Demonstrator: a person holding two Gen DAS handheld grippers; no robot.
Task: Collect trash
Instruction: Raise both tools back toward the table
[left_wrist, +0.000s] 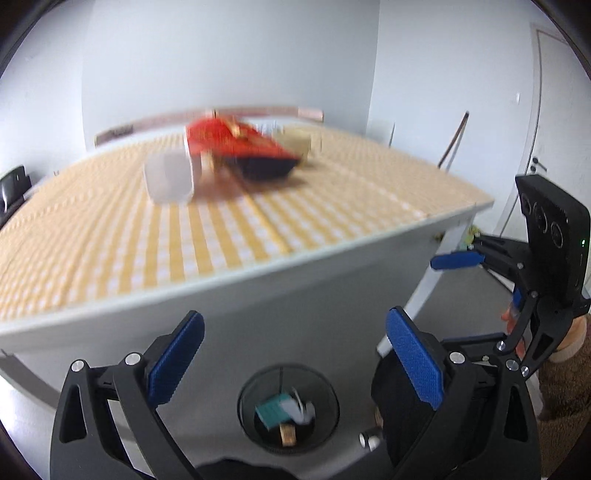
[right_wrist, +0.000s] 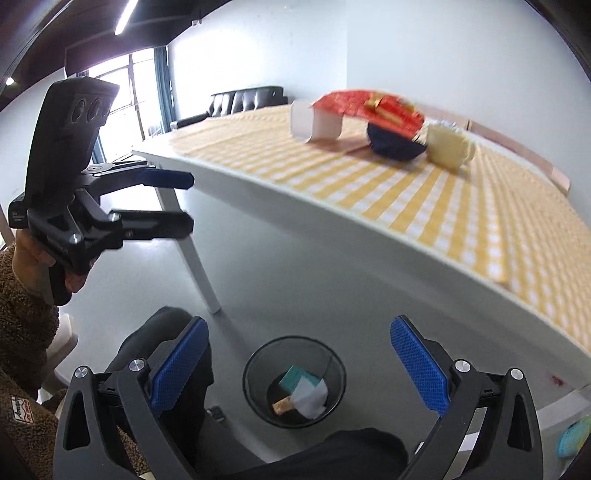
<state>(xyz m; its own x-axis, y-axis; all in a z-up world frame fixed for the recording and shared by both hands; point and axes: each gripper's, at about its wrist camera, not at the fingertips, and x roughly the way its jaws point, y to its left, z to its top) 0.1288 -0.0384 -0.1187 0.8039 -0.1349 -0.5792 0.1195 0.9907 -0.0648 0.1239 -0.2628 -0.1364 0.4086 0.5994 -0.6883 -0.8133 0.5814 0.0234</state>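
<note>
Meanwhile, both grippers, left (left_wrist: 295, 358) and right (right_wrist: 299, 363), are held wide open and empty; the red wrapper (right_wrist: 369, 105), judged light and crinkly, is best pinched at an edge.

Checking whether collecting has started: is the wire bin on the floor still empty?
No: the right wrist view shows the wire bin already holding a teal box, white paper and a small brown piece.

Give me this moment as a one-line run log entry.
left tongs open, empty | right tongs open, empty | both above bin | bin holds scraps | red wrapper, dark bowl, cup on table
</note>
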